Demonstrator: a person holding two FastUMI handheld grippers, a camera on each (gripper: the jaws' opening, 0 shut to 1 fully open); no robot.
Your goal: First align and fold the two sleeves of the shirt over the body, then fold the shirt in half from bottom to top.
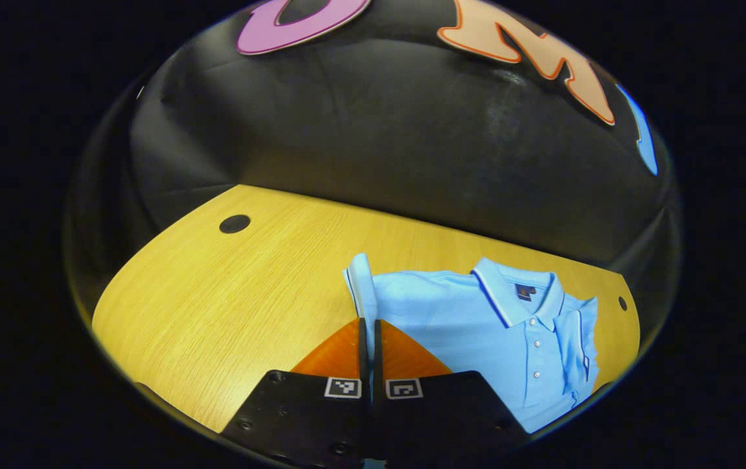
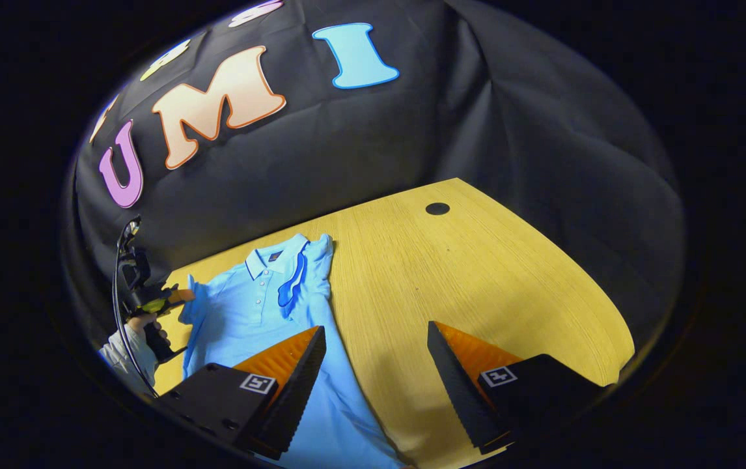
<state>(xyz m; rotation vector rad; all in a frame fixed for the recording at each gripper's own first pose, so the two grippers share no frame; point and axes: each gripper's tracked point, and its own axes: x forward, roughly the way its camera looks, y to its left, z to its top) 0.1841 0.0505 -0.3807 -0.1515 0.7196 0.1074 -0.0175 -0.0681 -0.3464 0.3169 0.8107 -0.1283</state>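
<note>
A light blue polo shirt lies face up on the wooden table, collar toward the booth wall. One sleeve is folded over the body beside the button placket. My left gripper is shut on the other sleeve, which stands up between its fingers. In the right gripper view the shirt lies at lower left, and a hand holds the left gripper at the shirt's raised sleeve. My right gripper is open above the table, by the shirt's lower side edge, holding nothing.
The table has a round dark hole near its far edge, and bare wood stretches right of the shirt. In the left gripper view another hole sits far left, a small one beyond the shirt.
</note>
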